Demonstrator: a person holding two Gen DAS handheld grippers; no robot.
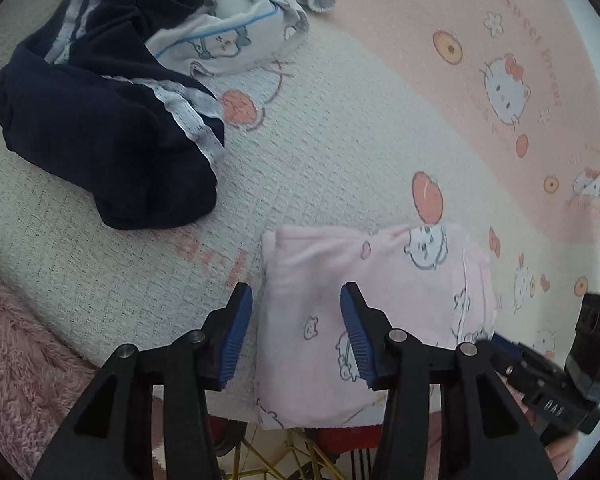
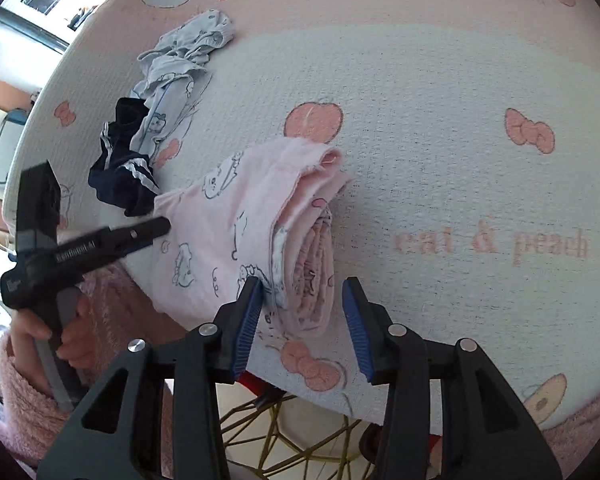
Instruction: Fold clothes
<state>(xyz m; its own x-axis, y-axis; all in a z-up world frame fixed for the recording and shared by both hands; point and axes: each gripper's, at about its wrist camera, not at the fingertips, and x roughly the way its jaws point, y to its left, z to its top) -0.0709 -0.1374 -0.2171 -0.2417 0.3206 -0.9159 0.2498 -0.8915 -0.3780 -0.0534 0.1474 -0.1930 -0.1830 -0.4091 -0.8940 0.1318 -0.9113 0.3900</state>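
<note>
Both claws spread, left gripper (image 1: 296, 334) and right gripper (image 2: 302, 326) flanking the folded pink garment (image 1: 364, 304) at mat edge, likely squaring it; navy shorts (image 1: 108, 128), grey garment (image 1: 236, 32) crumpled beyond it.

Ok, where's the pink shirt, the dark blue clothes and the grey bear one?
pink shirt (image 1: 320, 276): left wrist view, flat folded top.
dark blue clothes (image 1: 100, 128): left wrist view, middle of the heap.
grey bear one (image 1: 228, 36): left wrist view, printed front.
</note>
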